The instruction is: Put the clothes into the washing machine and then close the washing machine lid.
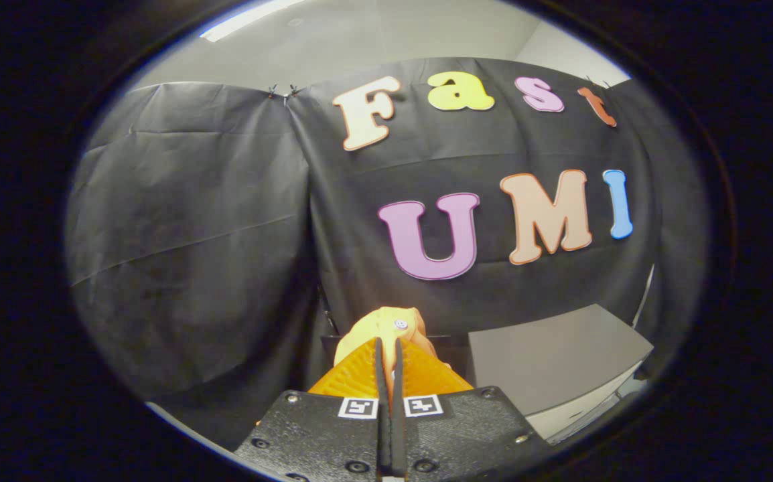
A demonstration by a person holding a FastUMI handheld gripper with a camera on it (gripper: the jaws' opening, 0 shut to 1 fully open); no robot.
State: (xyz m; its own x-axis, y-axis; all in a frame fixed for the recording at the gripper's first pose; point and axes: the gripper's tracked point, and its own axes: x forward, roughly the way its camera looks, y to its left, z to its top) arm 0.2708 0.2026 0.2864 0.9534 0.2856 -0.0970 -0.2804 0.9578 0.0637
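The tool (390,348) has its fingers pressed together on a bunched orange-yellow garment (386,326), lifted in front of the black cloth wall, presumably so it hangs clear for carrying. Beside it and a little beyond sits a grey-topped white appliance (557,355), likely the washing machine that will take the garment.

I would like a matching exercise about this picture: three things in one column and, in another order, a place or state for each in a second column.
Things:
1. gripper
2. orange garment
3. grey washing machine

Places or states:
A. stands beyond the fingers, off to their right side, in front of the black cloth wall
B. pinched between the two fingers, bunched up just past their tips
C. fingers drawn together with a narrow gap, pressing on cloth

Pairs: 1-C, 2-B, 3-A
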